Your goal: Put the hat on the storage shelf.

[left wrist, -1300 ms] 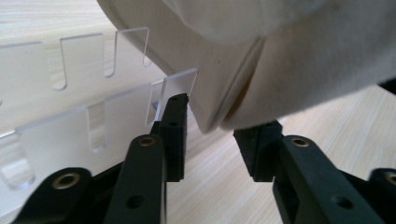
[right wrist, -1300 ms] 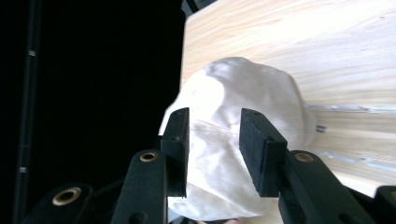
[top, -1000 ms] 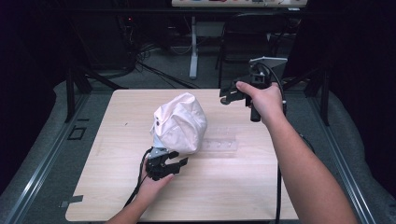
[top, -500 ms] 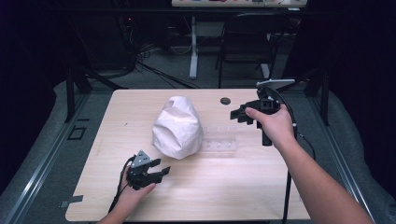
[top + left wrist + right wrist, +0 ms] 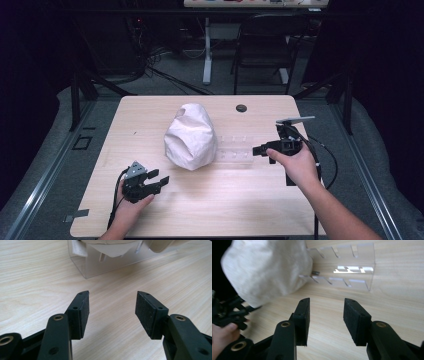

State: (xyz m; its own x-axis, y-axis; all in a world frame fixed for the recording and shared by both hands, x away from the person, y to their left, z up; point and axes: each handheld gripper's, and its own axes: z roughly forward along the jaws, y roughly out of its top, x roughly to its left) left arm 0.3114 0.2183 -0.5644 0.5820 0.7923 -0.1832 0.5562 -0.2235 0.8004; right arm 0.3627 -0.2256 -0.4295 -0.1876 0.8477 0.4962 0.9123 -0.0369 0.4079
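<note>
Here, a white cloth bag [image 5: 191, 136] sits in the middle of a wood table [image 5: 260, 200]. It looks puffy and crumpled. The bag lies over 1 end of a clear plastic rack [image 5: 235, 151], and the other end of the rack sticks out toward the right side. In the right gripper view the rack [image 5: 352, 267] has small slots along its walls, and the bag [image 5: 265, 270] covers its left part.

The left gripper [image 5: 159, 180] is near the front left of the table, held by the left hand [image 5: 131, 207]. Its 2 jaws are spread wide with nothing between them. It is near the bag but not touching it. In the left gripper view the gripper [image 5: 111, 305] points at the rack [image 5: 105, 261] and the bottom of the bag [image 5: 112, 248].

The right gripper [image 5: 257, 149] is at the right side, held by the right hand [image 5: 296, 164]. Its jaws are spread too, with nothing between them, and their tips are just beside the bare end of the rack. In its own view the gripper [image 5: 326, 307] points at bare wood in front of the rack.

A small dark round spot [image 5: 241, 108] is on the table near the far edge.
</note>
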